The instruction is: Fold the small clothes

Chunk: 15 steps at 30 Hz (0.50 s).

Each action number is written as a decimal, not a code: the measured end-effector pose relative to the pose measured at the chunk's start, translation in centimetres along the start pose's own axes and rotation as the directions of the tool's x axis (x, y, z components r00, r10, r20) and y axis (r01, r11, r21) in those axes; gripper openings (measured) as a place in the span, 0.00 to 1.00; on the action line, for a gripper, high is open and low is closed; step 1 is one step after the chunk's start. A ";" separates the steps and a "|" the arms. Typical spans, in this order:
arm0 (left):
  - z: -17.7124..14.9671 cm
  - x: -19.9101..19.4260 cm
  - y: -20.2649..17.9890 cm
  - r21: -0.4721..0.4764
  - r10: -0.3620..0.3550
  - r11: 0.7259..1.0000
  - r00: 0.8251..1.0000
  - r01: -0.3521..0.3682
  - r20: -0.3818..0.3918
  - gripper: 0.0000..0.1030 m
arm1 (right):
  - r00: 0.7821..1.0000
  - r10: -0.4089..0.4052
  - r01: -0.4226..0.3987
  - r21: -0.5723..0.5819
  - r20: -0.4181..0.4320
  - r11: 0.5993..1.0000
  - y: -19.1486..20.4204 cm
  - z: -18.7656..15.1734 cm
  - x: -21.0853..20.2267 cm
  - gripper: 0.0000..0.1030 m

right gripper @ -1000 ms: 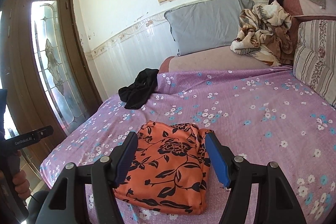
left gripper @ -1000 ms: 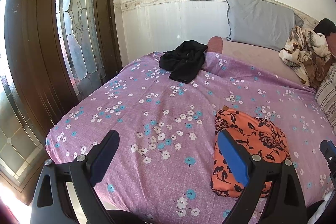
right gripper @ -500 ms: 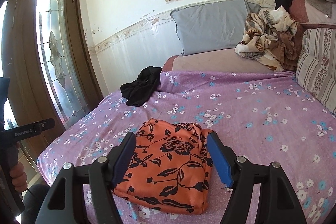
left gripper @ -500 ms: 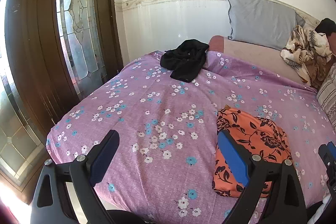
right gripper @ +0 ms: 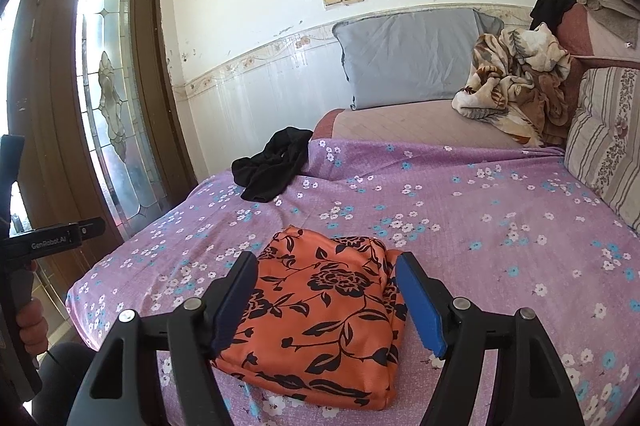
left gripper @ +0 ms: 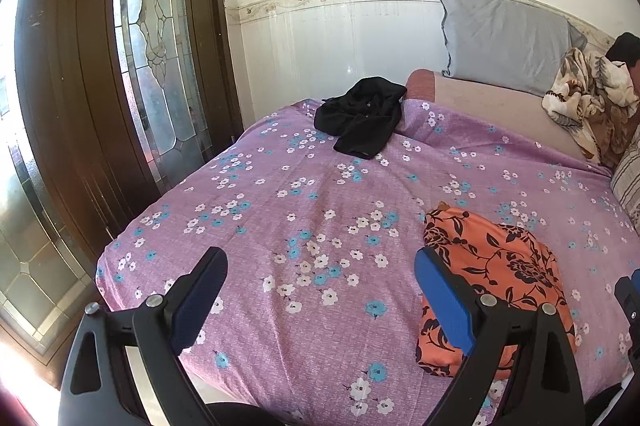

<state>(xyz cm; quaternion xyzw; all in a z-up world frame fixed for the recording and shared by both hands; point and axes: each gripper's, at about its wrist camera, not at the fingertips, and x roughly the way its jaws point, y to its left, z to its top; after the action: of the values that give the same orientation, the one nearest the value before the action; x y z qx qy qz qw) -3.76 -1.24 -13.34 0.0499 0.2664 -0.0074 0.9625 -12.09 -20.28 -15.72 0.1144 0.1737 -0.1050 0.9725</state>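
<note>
A folded orange garment with black flowers point(right gripper: 320, 314) lies near the front edge of the purple flowered bedspread point(right gripper: 460, 226); in the left wrist view the orange garment point(left gripper: 496, 278) is at the right. My right gripper point(right gripper: 324, 266) hovers open just above and in front of it, pads not touching the cloth. My left gripper point(left gripper: 320, 266) is open over bare bedspread point(left gripper: 300, 226), left of the garment. A crumpled black garment point(left gripper: 360, 122) lies at the far end of the spread, also seen as the black garment point(right gripper: 272, 166) in the right wrist view.
A grey pillow point(right gripper: 408, 54) leans on the wall at the head. A brown patterned blanket point(right gripper: 516, 82) and a striped cushion point(right gripper: 604, 142) sit at the right. A wooden door with leaded glass point(left gripper: 160, 46) stands left of the bed. A hand point(right gripper: 32, 318) holds the left gripper's handle.
The right gripper has drawn back a little from the orange garment and its view has rolled slightly. The left gripper has stayed where it was.
</note>
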 end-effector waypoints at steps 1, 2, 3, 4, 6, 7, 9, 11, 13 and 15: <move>0.0 0.0 0.0 0.001 -0.002 1.000 1.000 0.002 -0.001 0.92 | 1.000 0.000 0.000 -0.001 0.000 1.000 0.0 0.0 0.0 0.73; 0.0 0.1 0.0 0.002 -0.003 1.000 1.000 0.003 -0.003 0.92 | 1.000 -0.001 0.001 -0.002 -0.001 1.000 0.1 0.0 0.0 0.73; -0.1 0.1 -0.1 0.003 0.000 1.000 1.000 0.000 -0.003 0.92 | 1.000 -0.002 0.002 0.000 -0.001 1.000 0.1 0.0 0.0 0.73; -0.1 0.1 -0.1 0.004 0.001 1.000 1.000 -0.001 -0.003 0.92 | 1.000 -0.001 0.001 -0.001 -0.002 1.000 0.1 -0.1 0.0 0.73; -0.1 0.2 0.0 0.006 0.002 1.000 1.000 -0.002 -0.005 0.92 | 1.000 0.001 -0.001 -0.003 -0.004 1.000 0.2 -0.1 0.0 0.73; -0.2 0.3 0.0 0.006 0.005 1.000 1.000 -0.005 -0.006 0.92 | 1.000 0.002 -0.002 -0.005 -0.006 1.000 0.2 -0.1 0.1 0.73; -0.2 0.4 0.1 0.005 0.005 1.000 1.000 -0.005 -0.009 0.92 | 1.000 0.005 -0.005 -0.010 -0.010 1.000 0.1 -0.1 0.2 0.73; -0.2 0.5 0.1 0.004 0.007 1.000 1.000 -0.007 -0.010 0.92 | 1.000 0.006 -0.007 -0.013 -0.018 1.000 0.2 -0.2 0.4 0.73; -0.2 0.5 0.1 0.007 0.006 1.000 1.000 -0.006 -0.011 0.92 | 1.000 0.009 -0.010 -0.017 -0.026 1.000 0.4 -0.4 0.6 0.73; -0.2 0.6 0.1 0.011 0.013 1.000 1.000 -0.013 -0.007 0.92 | 0.999 0.013 -0.014 -0.020 -0.032 1.000 0.4 -0.4 0.7 0.73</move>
<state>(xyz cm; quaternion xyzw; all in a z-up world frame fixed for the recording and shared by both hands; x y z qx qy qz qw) -3.36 -1.12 -13.77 0.0570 0.2697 -0.0022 0.9613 -11.45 -19.89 -16.27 0.1073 0.1895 -0.0950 0.9714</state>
